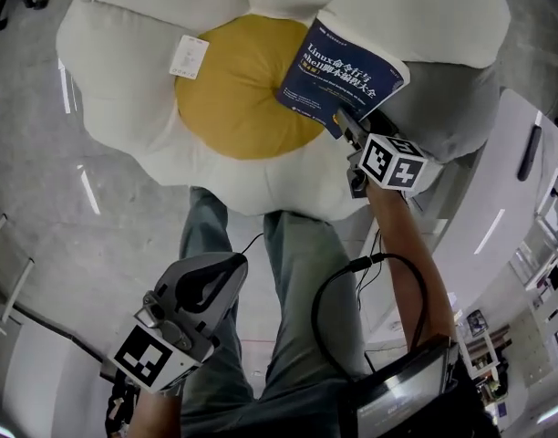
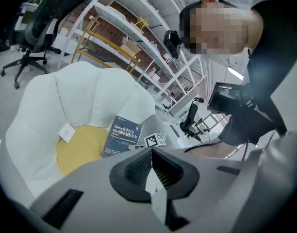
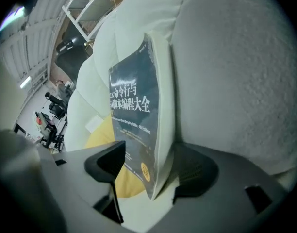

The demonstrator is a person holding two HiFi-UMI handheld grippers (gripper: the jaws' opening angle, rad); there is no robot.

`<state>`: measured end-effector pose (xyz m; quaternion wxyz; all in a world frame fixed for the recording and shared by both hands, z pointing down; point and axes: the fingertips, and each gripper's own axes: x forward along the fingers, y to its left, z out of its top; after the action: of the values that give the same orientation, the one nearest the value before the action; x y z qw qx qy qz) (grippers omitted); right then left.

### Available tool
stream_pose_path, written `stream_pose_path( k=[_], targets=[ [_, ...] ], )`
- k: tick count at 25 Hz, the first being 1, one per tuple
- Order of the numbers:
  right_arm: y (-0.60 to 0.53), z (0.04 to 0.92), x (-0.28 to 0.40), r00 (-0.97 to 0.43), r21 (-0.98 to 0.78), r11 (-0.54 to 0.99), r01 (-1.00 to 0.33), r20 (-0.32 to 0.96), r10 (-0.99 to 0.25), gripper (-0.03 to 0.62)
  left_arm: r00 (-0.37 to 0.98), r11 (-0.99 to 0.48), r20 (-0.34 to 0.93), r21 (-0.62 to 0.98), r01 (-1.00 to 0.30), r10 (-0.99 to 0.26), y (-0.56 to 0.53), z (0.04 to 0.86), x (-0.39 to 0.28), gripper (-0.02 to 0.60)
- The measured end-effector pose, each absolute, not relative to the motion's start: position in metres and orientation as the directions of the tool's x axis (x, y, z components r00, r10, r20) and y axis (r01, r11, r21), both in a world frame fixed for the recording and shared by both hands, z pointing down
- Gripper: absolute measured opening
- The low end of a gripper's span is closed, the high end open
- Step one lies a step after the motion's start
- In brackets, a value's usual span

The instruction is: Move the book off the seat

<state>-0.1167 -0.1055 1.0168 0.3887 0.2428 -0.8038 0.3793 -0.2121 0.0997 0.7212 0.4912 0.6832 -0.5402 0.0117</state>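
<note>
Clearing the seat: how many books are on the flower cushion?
1: the blue book leans on a white petal, inside the open right gripper; others could hide beneath.

Our right gripper (image 1: 347, 128) sits at one o'clock in the head view, with the bare forearm (image 1: 407, 263) stretched out behind it. Its jaws stand apart around a corner of the book (image 3: 134, 115), one jaw clear of the cover. Our left gripper (image 1: 226, 267) hangs at seven o'clock, jaws together and empty.

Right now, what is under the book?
The book rests partly on the seat's yellow centre and partly against a white petal. The cushion surface directly beneath its cover is hidden, so anything there cannot be seen.
</note>
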Motion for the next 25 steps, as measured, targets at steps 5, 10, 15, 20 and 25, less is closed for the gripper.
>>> stream_pose_path(
  k=[5,10,15,20,25],
  targets=[
    [-0.107,1.031,-0.120,-0.531,-0.336,0.639,-0.692,0.836,-0.135,0.301,0.408,0.064,0.532,0.662,-0.746,-0.742,0.091,0.730,-0.218,0.005],
    [-0.115,1.042,-0.130,-0.564,-0.399,0.562,-0.724,0.812,-0.149,0.351,0.429,0.057,0.543,0.665,-0.745,-0.722,0.094,0.731,-0.215,0.006],
    [-0.115,1.046,-0.129,-0.593,-0.406,0.572,-0.713,0.785,-0.181,0.354,0.439,0.070,0.552,0.675,-0.735,-0.709,0.096,0.737,-0.212,0.006],
    [-0.117,1.046,-0.130,-0.617,-0.422,0.568,-0.706,0.761,-0.201,0.353,0.463,0.068,0.554,0.689,-0.722,-0.692,0.100,0.741,-0.197,0.005],
    [-0.120,1.035,-0.121,-0.721,-0.559,0.511,-0.653,0.665,-0.195,0.335,0.450,0.072,0.546,0.689,-0.721,-0.707,0.096,0.752,-0.187,0.005]
  ],
)
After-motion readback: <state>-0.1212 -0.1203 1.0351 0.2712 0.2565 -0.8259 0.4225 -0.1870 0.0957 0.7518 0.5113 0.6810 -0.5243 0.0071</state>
